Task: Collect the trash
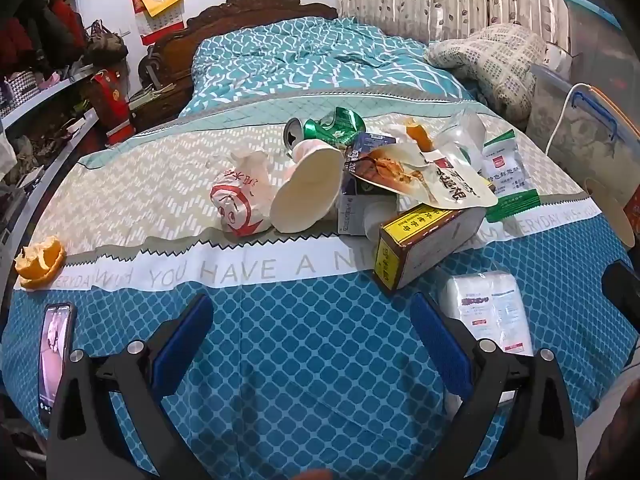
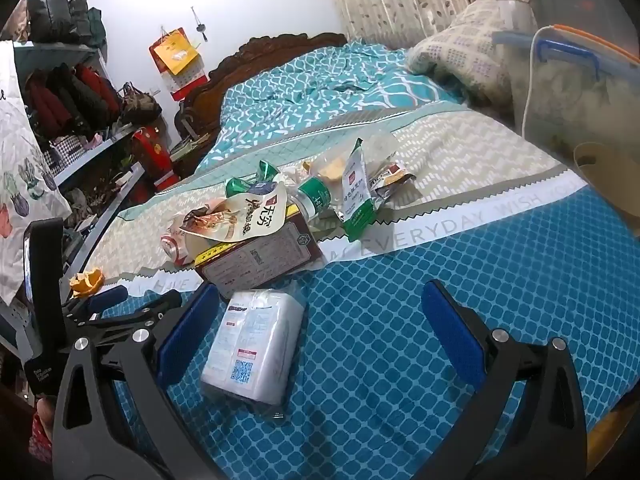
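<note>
Bedspread is soft matt cloth, kind of plush with a quilted teal diamond print. The crushed can at the back of the pile is shiny green metal, dented all over. In front of it the cup looks like matt white paper, and the snack pouch is glossy crinkled plastic film. The box under the pouch is smooth printed cardboard. Tissue pack has clear glossy wrap. Headboard is dark carved wood. Gripper pads look matt blue, the arms black plastic.
</note>
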Demonstrator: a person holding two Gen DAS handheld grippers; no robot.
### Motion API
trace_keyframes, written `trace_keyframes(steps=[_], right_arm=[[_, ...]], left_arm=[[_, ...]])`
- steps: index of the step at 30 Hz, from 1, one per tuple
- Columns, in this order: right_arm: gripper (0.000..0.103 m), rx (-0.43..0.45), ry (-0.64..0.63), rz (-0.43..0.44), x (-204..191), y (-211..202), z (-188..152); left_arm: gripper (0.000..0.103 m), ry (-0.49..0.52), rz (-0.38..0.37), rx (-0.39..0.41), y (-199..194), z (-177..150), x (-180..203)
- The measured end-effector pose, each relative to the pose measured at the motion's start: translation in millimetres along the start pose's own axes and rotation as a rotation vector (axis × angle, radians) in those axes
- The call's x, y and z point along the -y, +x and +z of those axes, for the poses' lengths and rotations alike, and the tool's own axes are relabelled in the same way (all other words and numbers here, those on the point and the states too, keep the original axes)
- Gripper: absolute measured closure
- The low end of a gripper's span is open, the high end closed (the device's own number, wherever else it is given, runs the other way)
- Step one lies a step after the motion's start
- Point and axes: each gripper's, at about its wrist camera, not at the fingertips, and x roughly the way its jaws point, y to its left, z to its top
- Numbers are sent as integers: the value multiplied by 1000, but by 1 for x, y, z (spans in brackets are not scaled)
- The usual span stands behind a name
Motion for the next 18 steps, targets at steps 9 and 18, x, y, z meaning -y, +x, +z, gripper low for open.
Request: trace_keyframes(steps=[9,18], right_arm=[[3,-2,0,8,0,-1,-1],[3,28,-22,16,-7,-12,-8]], left_arm=[[9,-9,-60,-13,0,-1,5],[9,-96,-78,41,-14,-27,-1]])
